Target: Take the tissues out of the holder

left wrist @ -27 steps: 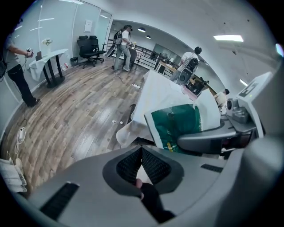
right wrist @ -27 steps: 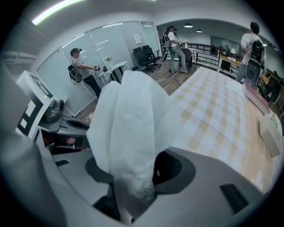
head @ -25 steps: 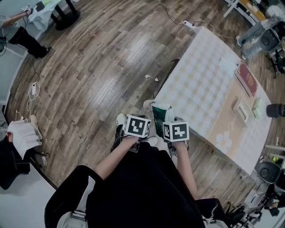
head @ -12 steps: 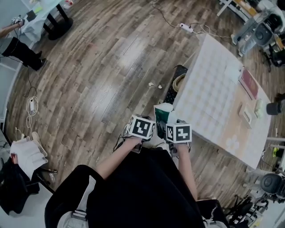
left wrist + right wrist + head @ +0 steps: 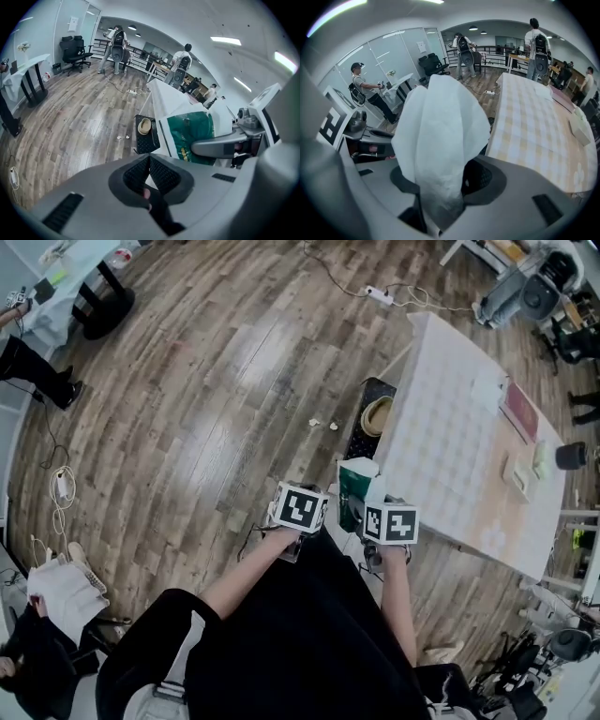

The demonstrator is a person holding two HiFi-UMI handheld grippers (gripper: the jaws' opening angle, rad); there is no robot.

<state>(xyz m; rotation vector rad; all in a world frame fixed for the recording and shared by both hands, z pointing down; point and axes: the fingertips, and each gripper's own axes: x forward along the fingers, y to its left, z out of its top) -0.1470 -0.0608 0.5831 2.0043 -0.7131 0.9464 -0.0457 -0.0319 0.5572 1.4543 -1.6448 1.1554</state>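
1. Head view: you stand on a wooden floor beside a tabletop under a pale checked cloth. Both tools are held in front of your body, the left tool near the right tool. Between them, in the air just off the tabletop's edge, is a green tissue pack with a white tissue at its far end. Nothing supports the pack from below. A slip would, I judge, drop it to the floor near the dark mat.

2. Left gripper view: the left tool has its jaws pressed together with nothing between them. Beyond them is the green face of the pack, with one jaw of the right tool lying across it. With its jaws together, this tool cannot brace the pack. Reaching in like this would likely knock the pack rather than hold it.

3. Right gripper view: the right tool pinches the white tissue, which rises from between its jaws and fills the middle of the view. The green pack is hidden from here. If the pack's whole weight hangs on this sheet, the sheet may tear or slide out early. Pulling with the pack unbraced would likely drag the pack along instead of freeing tissues.
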